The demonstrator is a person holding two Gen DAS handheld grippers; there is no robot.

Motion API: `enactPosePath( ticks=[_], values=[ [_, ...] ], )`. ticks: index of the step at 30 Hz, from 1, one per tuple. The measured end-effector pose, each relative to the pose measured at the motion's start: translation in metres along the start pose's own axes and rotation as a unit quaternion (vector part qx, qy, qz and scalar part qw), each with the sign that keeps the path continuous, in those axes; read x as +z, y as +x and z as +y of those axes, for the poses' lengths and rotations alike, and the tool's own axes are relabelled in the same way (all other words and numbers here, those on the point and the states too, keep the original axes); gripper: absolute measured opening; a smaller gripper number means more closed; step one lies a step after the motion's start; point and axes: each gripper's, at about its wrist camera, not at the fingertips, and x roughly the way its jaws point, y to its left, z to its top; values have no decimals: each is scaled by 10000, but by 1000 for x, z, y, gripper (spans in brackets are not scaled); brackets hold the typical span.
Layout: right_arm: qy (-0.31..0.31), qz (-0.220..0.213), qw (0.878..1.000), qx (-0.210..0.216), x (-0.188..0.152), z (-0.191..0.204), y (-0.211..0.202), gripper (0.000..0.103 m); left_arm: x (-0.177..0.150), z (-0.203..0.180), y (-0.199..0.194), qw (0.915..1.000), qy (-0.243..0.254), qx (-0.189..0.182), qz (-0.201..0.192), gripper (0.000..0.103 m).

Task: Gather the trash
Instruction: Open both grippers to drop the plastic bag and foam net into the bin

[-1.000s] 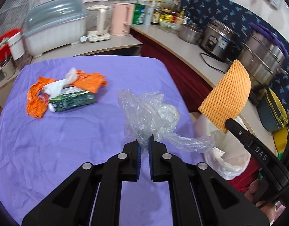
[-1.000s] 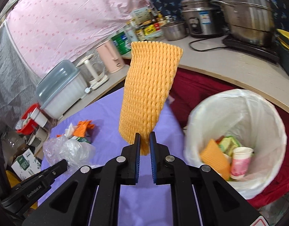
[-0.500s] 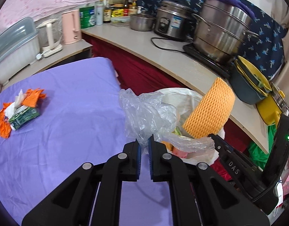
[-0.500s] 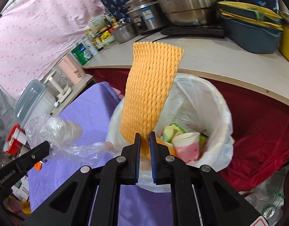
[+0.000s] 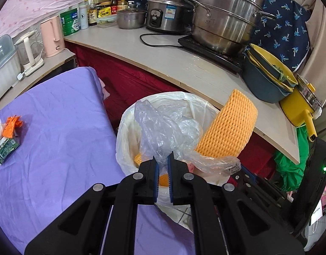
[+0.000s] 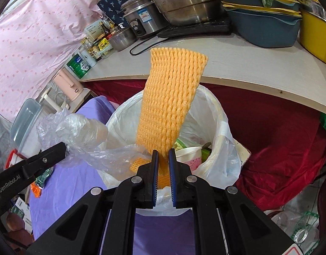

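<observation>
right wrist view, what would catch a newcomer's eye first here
The orange foam net sleeve stands out, pinched upright in the right gripper directly over the white-lined trash bin. Beside it to the left, the left gripper holds a crumpled clear plastic bag at the bin's rim. Inside the bin lies a pink paper cup among other trash.

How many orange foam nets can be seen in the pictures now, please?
2. One orange foam net is held upright in the right gripper above the trash bin. A second foam net lies inside the bin. More may be hidden under other trash.
</observation>
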Motion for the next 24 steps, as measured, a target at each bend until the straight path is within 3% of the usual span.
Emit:
enactPosePath(
  ticks=[9, 12, 14, 24],
  values=[
    [-31, 29, 10000, 29, 3, 6, 4, 14, 5, 3, 6, 10000, -56, -12, 39, 9],
    [-20, 3, 10000, 23, 3, 9, 4, 18, 6, 8, 6, 9999, -153, -67, 40, 27],
    [7, -24, 10000, 45, 4, 11, 3, 28, 7, 10, 5, 9998, -193, -81, -40, 42],
    [-22, -107, 9999, 61, 9, 17, -3, 30, 11, 24, -2, 9992, -381, -38, -118, 42]
  ],
)
